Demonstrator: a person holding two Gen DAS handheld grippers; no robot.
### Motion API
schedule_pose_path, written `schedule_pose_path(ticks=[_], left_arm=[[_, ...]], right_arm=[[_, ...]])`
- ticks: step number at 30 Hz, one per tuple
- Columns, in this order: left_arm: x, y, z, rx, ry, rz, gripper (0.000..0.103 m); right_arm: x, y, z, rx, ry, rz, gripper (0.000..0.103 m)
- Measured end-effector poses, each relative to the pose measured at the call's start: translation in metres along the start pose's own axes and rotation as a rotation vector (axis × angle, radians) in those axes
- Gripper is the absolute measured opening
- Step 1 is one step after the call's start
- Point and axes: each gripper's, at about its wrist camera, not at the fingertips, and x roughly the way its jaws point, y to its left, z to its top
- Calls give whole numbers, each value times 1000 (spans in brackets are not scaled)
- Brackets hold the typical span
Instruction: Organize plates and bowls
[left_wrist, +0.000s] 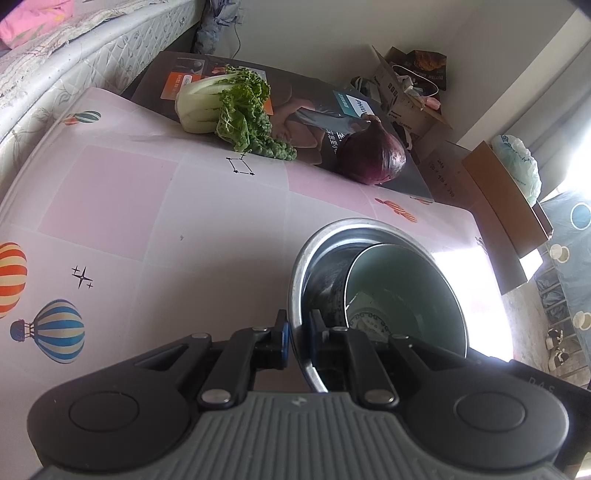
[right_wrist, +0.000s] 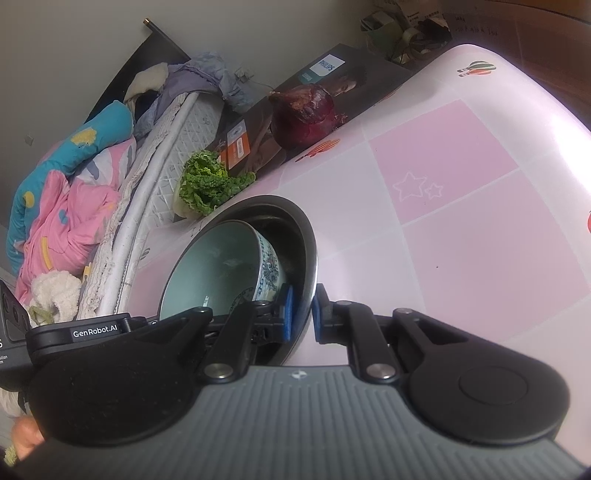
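Each hand-held gripper, left and right, is clamped on the steel basin rim; the fragile porcelain bowl inside is judged liable to slide.

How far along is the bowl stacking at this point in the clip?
Done: the patterned ceramic bowl already sits nested inside the steel bowl. In hand: the left gripper and the right gripper are each shut on the steel bowl's rim, on opposite sides. Left: putting the stack somewhere; no destination shows. The cabbage and red onion lie untouched on the table.
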Motion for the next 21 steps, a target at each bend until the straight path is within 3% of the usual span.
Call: schedule_pose_path(ticks=[21], left_arm=[[-28, -22, 0, 36, -49, -36, 12]], right_arm=[[-38, 9, 5, -18, -62, 7, 11]])
